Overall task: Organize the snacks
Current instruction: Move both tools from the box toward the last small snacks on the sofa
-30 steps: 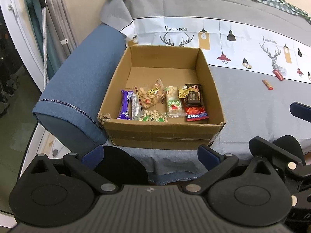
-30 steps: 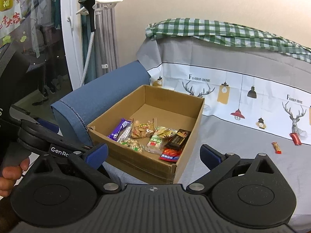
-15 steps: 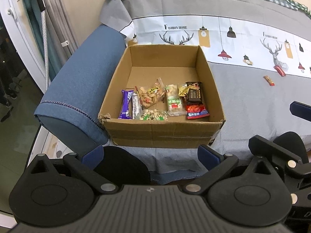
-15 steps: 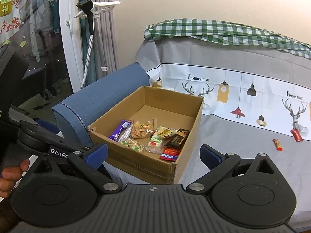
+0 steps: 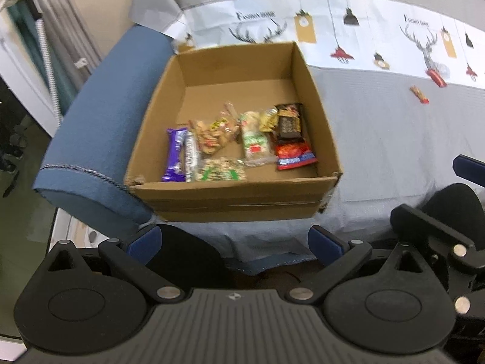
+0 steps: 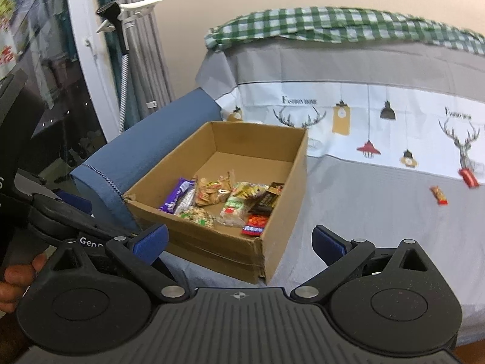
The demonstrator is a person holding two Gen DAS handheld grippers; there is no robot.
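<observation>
While both jaws gape wide and empty, purple bar point(image 5: 175, 154) lengthwise front-to-back in cardboard box point(image 5: 315, 97), loose snack bar point(image 5: 419, 94) angled on sofa cover.

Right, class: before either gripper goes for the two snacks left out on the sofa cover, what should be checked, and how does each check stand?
1. Left gripper open and empty: ok.
2. Right gripper open and empty: ok.
3. Cardboard box has bare floor at the back: ok.
4. Small snack bar lies clear on the sofa cover: ok.
5. Red snack packet lies apart from the bar: ok.
6. Both within reach from here: cannot tell.
</observation>
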